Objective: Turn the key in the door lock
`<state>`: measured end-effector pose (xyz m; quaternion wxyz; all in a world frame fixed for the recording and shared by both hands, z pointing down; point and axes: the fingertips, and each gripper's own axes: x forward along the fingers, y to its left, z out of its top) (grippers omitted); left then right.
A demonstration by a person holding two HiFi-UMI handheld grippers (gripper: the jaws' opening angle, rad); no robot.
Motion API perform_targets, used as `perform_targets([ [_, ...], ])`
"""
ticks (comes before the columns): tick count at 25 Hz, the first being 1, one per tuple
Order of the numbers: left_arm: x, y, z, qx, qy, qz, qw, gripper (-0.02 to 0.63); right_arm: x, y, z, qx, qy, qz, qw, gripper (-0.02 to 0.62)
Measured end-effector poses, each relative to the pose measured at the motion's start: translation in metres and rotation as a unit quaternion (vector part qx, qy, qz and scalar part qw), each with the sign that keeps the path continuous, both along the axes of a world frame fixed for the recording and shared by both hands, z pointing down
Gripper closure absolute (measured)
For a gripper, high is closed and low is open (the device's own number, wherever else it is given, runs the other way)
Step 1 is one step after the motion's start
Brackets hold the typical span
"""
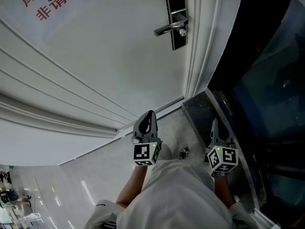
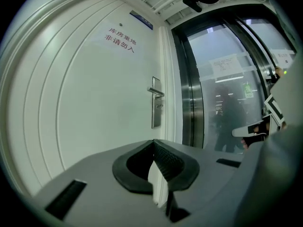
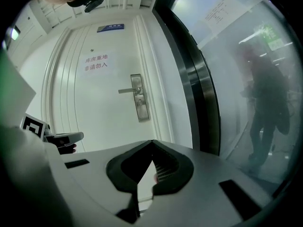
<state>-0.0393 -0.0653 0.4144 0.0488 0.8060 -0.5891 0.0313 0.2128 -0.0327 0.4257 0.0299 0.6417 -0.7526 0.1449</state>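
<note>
A person stands facing a door, holding 2 grey tools low and pointing ahead. The left tool (image 1: 151, 113) has its jaws pressed together on nothing. The right tool (image 1: 214, 121) is likewise closed and empty. Beyond them, across a grey tiled floor (image 1: 177, 136), rises a white panelled door (image 1: 95, 70). Its tall metal lock plate (image 1: 175, 13), with a silver lever handle (image 1: 167, 29), is well apart from both tools. A small pale spot (image 1: 182, 32) just under the handle may be the key, but it is too small to confirm. This looks like the approach step. Next, 1 tool must reach the lock and open to pinch the key.
</note>
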Motion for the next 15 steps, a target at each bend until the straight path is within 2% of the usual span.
perform_targets([
  [8,0.0,-0.027,-0.005,0.006,0.005,-0.019,0.9998,0.6,-0.007,-0.041,-0.007,0.012,0.02,-0.037,0.999,0.592],
  [15,0.004,-0.072,-0.013,0.017,0.016,-0.019,0.9995,0.6,-0.028,-0.084,-0.026,0.039,0.084,-0.072,0.993,0.592],
])
